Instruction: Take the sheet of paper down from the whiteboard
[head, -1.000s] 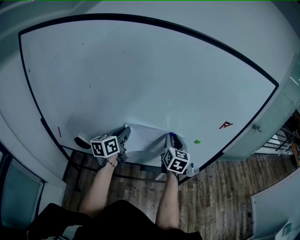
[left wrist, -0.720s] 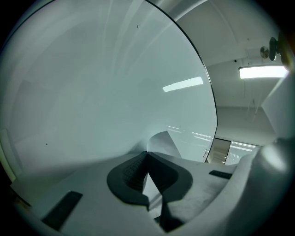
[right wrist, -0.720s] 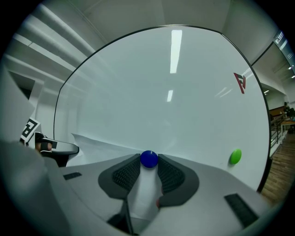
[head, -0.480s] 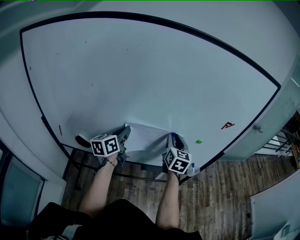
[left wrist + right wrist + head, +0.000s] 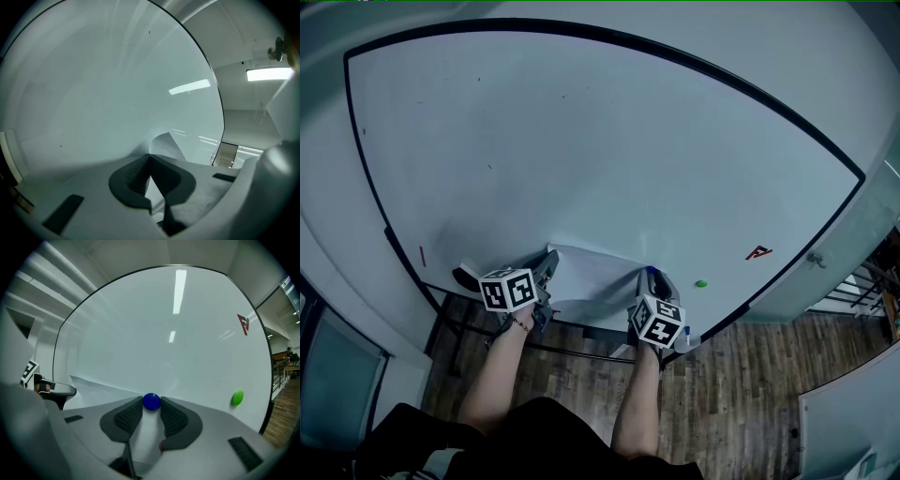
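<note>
Sheet of paper [image 5: 595, 277] low-centre on whiteboard [image 5: 581, 141], just above bottom frame, between the 2 grippers. L gripper [image 5: 150, 157] at sheet's L edge: jaws closed together, thin white paper pinched between dark ribbed pads [image 5: 133, 176], sheet's corner curling up off board just beyond tips. R gripper [image 5: 151, 405] at sheet's upper R corner: jaws narrow, one pad touching each side of blue magnet [image 5: 151, 401]; magnet on paper's top edge against board, white paper visible down the gap below it. From R gripper view, paper's top edge running L from magnet toward L gripper, flat on board on that side. In head view, both forearms [image 5: 637, 403] bare, reaching fwd side by side, marker cubes [image 5: 508, 289] facing up, both grippers tip-first at board. Dark eraser-like block [image 5: 467, 277] just L of L gripper, at board's bottom edge. Green magnet [image 5: 701, 283] on bare board near R gripper, apart from sheet. Red mark [image 5: 758, 252] further R and a bit higher, near board's R frame. Rest of board mostly blank, a few tiny specks, ceiling-light reflections across it. Wood floor [image 5: 750, 403] beyond board's lower R edge. Lit strip light [image 5: 269, 74] on ceiling, far R in L gripper view.
</note>
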Demonstrator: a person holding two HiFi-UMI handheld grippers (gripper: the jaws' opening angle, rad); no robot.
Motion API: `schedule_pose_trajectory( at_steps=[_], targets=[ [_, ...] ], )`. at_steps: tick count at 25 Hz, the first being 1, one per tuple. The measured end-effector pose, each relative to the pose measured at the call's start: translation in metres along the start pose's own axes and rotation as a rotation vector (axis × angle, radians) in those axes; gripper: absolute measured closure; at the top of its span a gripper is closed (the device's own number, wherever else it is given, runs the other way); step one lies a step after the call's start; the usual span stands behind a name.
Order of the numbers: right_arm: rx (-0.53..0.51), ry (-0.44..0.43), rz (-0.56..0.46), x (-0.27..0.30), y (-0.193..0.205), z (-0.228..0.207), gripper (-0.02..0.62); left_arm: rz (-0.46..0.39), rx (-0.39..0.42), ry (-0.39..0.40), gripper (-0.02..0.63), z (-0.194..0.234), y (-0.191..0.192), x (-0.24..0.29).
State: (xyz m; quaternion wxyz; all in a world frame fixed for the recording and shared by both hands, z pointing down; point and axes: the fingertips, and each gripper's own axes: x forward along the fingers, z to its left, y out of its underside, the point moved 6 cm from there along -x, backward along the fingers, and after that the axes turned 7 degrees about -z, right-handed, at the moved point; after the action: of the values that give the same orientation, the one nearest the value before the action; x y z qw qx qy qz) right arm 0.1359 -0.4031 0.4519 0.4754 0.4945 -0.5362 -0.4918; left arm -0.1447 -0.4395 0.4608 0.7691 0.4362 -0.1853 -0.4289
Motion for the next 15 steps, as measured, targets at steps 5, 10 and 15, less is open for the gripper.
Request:
schedule_pose_trajectory(
  at_steps=[5,10,15],
  targets=[
    [-0.005,0.000,0.004,0.001,0.002,0.001,0.468,0.000,0.000,-0.011,0.584,0.005,0.001,-0.004],
    [-0.009,-0.006,0.007,0.001,0.003,0.002,0.468,-0.001,0.004,-0.025,0.584,0.008,-0.001,-0.007],
    [-0.006,0.000,0.009,0.000,0.004,0.001,0.468,-0.014,0.001,-0.045,0.584,0.013,-0.004,-0.011]
  ],
)
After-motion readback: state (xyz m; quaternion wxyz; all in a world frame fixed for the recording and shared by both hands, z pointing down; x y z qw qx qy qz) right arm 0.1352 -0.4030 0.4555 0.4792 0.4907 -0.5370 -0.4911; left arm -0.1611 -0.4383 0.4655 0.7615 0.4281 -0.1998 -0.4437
